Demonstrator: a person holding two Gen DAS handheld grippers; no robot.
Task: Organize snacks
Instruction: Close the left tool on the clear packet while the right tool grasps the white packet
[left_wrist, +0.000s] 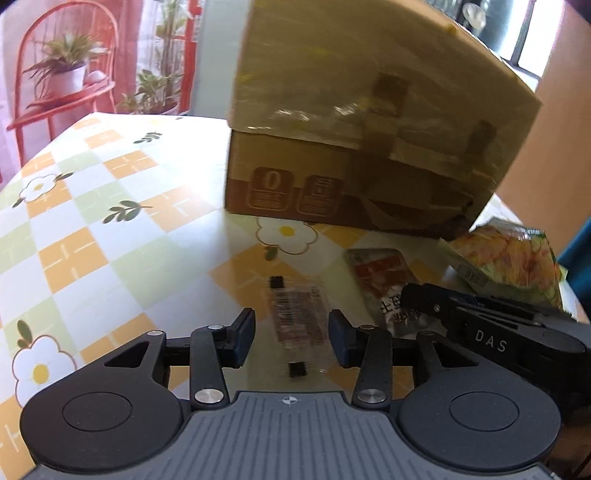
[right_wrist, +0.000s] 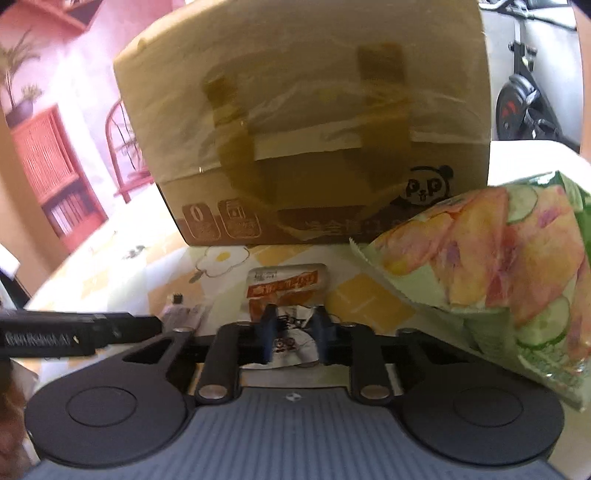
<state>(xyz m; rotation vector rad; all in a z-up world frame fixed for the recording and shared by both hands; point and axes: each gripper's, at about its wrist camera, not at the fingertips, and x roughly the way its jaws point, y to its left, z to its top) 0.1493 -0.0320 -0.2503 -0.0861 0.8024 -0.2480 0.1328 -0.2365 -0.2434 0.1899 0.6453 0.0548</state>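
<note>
- Left wrist view: left gripper (left_wrist: 291, 336), jaws spread, straddles a clear barcoded packet (left_wrist: 295, 317) flat on the worktop (left_wrist: 110, 229).
- Right gripper (right_wrist: 293, 332), jaws pinching the orange-and-white sachet (right_wrist: 284, 291); cardboard box (right_wrist: 314, 147) at twelve o'clock, chip bag (right_wrist: 498, 266) at two.

Left hand-held gripper (left_wrist: 291, 334) parted over clear barcoded packet (left_wrist: 297, 319), cardboard box (left_wrist: 354, 147) behind, chip bag (left_wrist: 509, 258) right
</note>
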